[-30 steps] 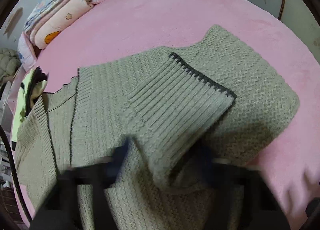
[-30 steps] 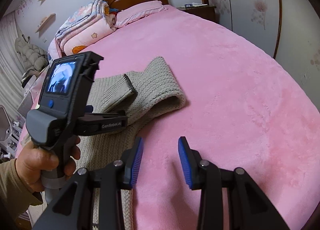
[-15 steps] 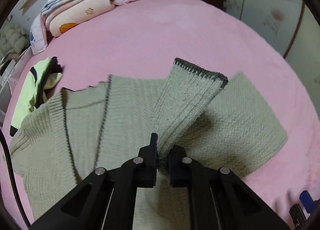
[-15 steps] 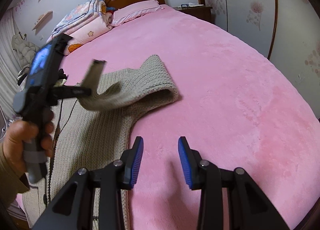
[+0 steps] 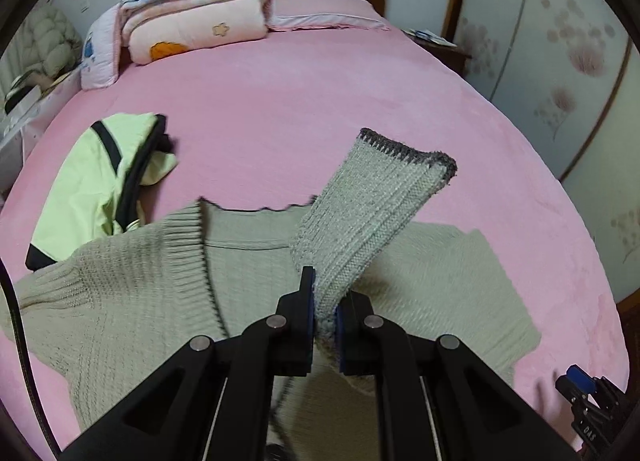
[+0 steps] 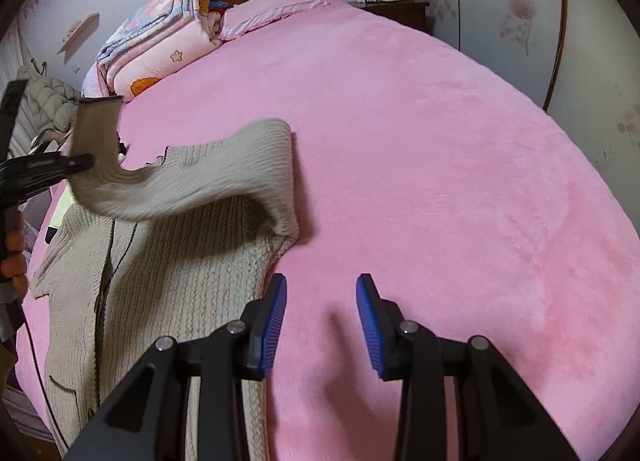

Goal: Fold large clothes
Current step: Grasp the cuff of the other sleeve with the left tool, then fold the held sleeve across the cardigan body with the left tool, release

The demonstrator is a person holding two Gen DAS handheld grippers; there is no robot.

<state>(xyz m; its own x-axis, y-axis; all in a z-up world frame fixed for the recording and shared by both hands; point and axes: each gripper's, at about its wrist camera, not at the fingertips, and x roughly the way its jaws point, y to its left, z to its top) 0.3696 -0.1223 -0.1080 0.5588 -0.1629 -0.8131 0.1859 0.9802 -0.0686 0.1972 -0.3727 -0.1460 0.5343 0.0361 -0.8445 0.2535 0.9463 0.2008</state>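
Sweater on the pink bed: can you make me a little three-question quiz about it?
1. True or false: the left gripper is clamped on the sweater sleeve.
2. The right gripper is: A) open, holding nothing; B) shut on the sweater.
3. Fill in: the lime-green garment lies on the pink ____.

Key: 1 true; 2 A; 3 bed.

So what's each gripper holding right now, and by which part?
The left gripper is shut on the grey knit cardigan, pinching its sleeve just below the ribbed cuff. The right gripper is open over the pink bedspread, holding nothing.
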